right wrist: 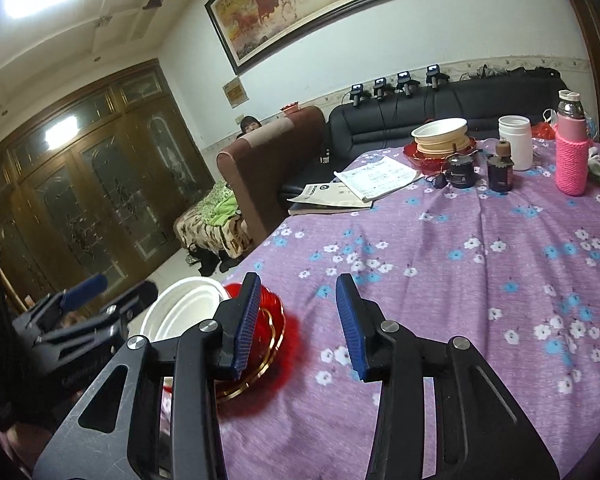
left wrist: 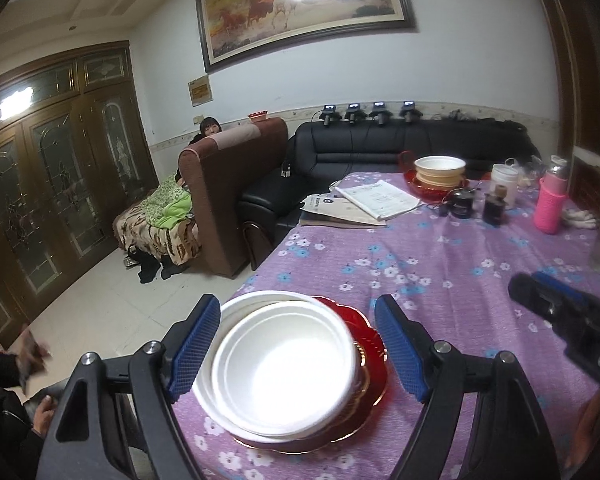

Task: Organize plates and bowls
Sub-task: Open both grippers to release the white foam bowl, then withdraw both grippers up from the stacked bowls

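Item: white bowls (left wrist: pixel 284 364), 2 nested, round, matte foam-like, mouths up; no long axis. Loc: lower centre of left wrist frame, on red plate (left wrist: pixel 370 344), glossy, scalloped, gold rim, on purple floral cloth (left wrist: pixel 440 264), soft, creased.
Left gripper (left wrist: pixel 298 350): jaws wide apart, astride bowls, pads ribbed blue; contact unclear.
Right gripper (right wrist: pixel 298 326): jaws apart, nothing held, beside plate.
Upper right: 2nd bowl stack (left wrist: pixel 440 172) w/ red plate
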{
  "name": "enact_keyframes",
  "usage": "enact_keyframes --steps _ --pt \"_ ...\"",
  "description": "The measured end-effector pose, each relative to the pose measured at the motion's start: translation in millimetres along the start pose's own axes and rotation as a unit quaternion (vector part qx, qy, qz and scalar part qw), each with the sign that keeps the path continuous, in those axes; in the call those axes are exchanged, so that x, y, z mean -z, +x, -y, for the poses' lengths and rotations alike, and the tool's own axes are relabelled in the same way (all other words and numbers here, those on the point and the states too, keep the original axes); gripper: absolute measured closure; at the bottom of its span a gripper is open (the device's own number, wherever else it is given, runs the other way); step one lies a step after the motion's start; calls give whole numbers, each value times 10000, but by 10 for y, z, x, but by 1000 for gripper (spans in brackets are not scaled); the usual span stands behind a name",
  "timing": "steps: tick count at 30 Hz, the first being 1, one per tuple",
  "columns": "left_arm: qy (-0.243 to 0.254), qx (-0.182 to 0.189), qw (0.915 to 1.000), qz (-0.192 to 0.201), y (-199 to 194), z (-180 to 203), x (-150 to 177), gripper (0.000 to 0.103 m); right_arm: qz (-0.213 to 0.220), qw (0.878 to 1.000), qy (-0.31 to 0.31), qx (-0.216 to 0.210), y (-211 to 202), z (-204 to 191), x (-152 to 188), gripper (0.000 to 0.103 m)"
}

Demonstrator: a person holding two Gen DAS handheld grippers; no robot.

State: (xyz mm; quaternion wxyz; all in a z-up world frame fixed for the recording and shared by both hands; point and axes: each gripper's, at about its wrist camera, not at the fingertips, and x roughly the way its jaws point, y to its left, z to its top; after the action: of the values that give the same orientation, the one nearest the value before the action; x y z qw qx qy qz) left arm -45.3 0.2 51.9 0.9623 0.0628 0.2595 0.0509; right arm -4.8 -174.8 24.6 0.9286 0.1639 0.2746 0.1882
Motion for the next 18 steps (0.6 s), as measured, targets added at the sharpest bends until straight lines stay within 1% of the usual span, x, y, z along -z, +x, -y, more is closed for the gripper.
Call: enact_keyframes --steps 4,9,12,16,18 --pt "-96 -79 9999 -25 -24 -2 26 23 36 9999 -23 -92 -87 15 62 64" --pt "-156 -165 9996 -182 5 -34 71 22 -55 9996 -61 -260 -48 -57 122 64" --pt "-218 -84 9994 -259 18 -69 91 22 -112 9992 -163 -341 -3 -154 157 64" --pt "-260 11 9991 -335 46 -123 120 17 -194 9987 -239 -407 64 -246 196 64" --pt "-326 67 9987 -392 78 -169 132 16 -239 9984 -267 -434 106 -283 208 64"
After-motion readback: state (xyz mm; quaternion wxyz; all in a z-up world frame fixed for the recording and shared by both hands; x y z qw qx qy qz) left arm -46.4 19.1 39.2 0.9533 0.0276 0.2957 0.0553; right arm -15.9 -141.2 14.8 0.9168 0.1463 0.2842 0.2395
